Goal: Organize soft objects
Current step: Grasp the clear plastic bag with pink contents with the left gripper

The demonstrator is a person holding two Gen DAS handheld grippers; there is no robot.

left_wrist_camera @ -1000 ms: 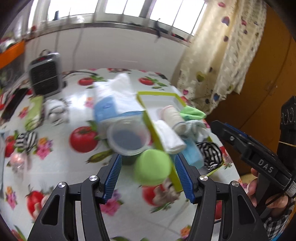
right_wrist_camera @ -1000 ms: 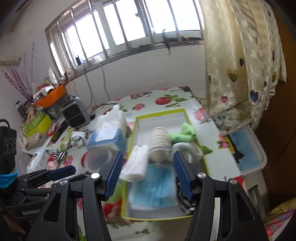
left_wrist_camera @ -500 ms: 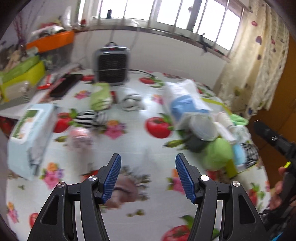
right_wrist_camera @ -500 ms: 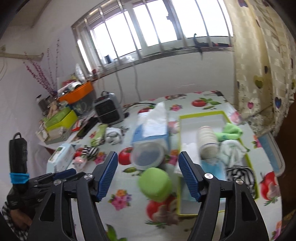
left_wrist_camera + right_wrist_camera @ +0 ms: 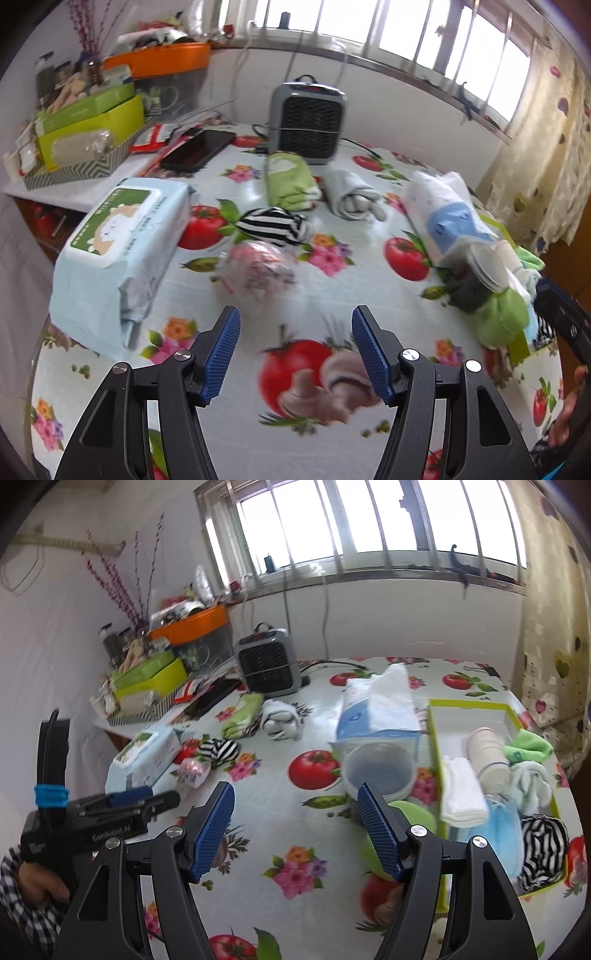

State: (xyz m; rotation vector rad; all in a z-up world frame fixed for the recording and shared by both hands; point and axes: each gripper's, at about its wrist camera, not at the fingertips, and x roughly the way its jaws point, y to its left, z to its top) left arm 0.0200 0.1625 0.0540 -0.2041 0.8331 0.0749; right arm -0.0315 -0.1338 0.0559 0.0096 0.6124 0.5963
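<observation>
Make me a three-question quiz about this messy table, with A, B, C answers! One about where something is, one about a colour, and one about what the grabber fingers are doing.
1. Where is the white folded cloth?
A. inside the yellow-green tray
B. on top of the grey heater
C. on the wet wipes pack

2. What colours is the rolled sock near the wet wipes pack?
A. red and yellow
B. black and white stripes
C. plain blue

3. What is between the fingers of the left gripper?
A. the pink bag
B. the green ball
C. nothing

Answers:
1. A, it lies within the tray's rim beside the white roll.
2. B, its stripes show clearly.
3. C, only tablecloth shows between the opening jaws.
</observation>
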